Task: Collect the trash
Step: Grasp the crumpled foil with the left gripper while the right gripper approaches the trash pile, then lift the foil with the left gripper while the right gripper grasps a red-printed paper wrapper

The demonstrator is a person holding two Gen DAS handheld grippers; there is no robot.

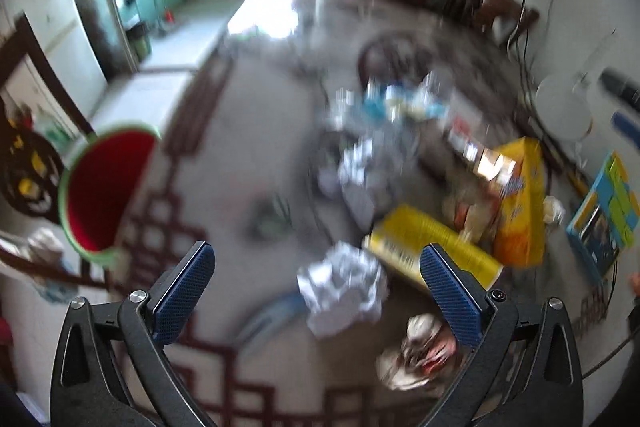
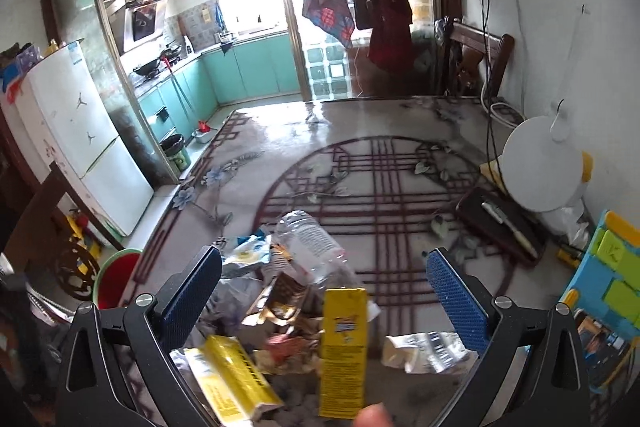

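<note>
Trash lies piled on a patterned glass table (image 2: 400, 163). In the blurred left wrist view, my left gripper (image 1: 316, 267) is open above a crumpled white paper ball (image 1: 344, 287), with a yellow box (image 1: 432, 247) and an orange-yellow carton (image 1: 516, 203) to its right. A red bin with a green rim (image 1: 100, 187) stands left of the table; it also shows in the right wrist view (image 2: 114, 279). My right gripper (image 2: 326, 279) is open over a clear plastic bottle (image 2: 312, 243), an upright yellow carton (image 2: 344, 347), a yellow box (image 2: 232, 375) and a foil wrapper (image 2: 424, 347).
A white round lamp base (image 2: 540, 167), a dark tray with a pen (image 2: 504, 227) and a blue-green toy box (image 2: 608, 275) sit at the table's right. A white fridge (image 2: 80, 139) and a wooden chair (image 2: 480, 63) stand beyond the table.
</note>
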